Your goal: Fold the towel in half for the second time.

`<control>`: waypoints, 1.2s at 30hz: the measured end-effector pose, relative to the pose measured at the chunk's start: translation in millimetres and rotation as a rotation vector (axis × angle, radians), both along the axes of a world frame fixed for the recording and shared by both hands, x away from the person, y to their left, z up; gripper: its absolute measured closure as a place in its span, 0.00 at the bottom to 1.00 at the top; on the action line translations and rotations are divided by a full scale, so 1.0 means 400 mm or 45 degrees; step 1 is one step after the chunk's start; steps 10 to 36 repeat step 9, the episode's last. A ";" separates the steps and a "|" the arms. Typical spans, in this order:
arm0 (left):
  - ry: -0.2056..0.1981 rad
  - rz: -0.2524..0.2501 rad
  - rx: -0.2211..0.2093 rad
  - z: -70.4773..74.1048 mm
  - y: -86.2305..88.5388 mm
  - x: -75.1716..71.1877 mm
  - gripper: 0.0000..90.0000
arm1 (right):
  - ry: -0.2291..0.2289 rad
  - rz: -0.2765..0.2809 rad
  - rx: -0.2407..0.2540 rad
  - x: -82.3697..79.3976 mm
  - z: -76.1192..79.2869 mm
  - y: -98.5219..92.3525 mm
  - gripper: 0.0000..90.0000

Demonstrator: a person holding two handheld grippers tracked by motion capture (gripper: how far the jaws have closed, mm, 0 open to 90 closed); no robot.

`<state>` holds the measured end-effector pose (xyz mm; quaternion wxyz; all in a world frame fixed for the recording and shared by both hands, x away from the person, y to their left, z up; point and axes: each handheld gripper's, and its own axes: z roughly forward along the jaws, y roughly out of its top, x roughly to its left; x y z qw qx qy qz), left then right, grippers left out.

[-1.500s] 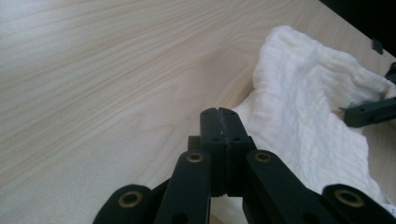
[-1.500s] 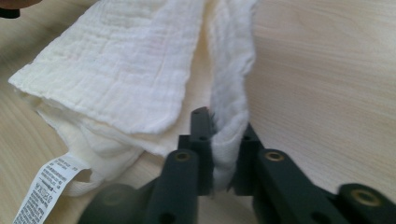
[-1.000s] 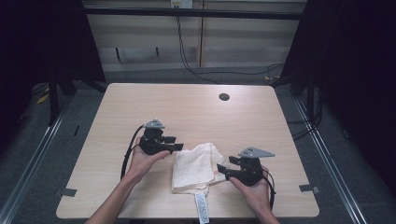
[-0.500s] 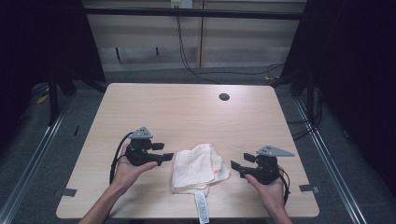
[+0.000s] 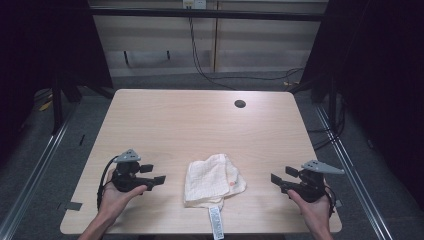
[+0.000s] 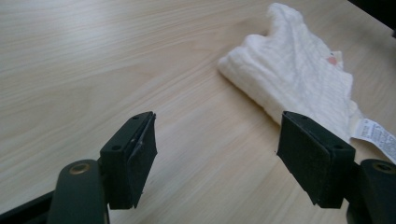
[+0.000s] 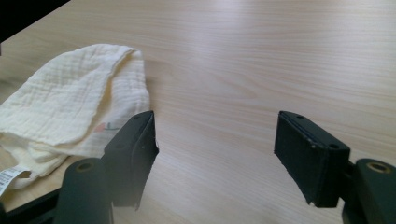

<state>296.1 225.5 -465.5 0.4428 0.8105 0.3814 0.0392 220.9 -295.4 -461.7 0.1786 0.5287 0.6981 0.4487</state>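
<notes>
The folded cream cloth [image 5: 214, 180] lies near the front edge of the table [image 5: 200, 125], its white care label [image 5: 215, 223] trailing toward the person and just over that edge. The left gripper [image 5: 159, 179] sits off the cloth's left side and the right gripper [image 5: 275, 179] off its right side, each apart from the fabric with bare wood between. Both have just been opening, and in each gripper view the jaws stand wide with nothing but tabletop between them; both are released and empty. To my eye the folding step looks finished and this is the letting-go: the cloth rests as a compact, slightly rumpled bundle with one rounded corner pointing away from the person, a small pink mark [image 5: 232, 184] near its right edge. If more folding is wanted, the next move would call for bringing the open jaws in low to an edge of the cloth and pinching only the top layers; otherwise the hands can simply stay off it.
</notes>
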 end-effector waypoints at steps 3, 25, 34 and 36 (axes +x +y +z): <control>-0.006 0.056 0.021 -0.012 0.025 -0.005 0.31 | 0.000 -0.033 -0.012 -0.010 -0.015 -0.019 0.32; -0.007 0.067 0.035 -0.016 0.026 -0.008 0.31 | 0.040 -0.066 -0.024 -0.013 -0.034 -0.054 0.31; -0.007 0.067 0.035 -0.016 0.026 -0.008 0.31 | 0.040 -0.066 -0.024 -0.013 -0.034 -0.054 0.31; -0.007 0.067 0.035 -0.016 0.026 -0.008 0.31 | 0.040 -0.066 -0.024 -0.013 -0.034 -0.054 0.31</control>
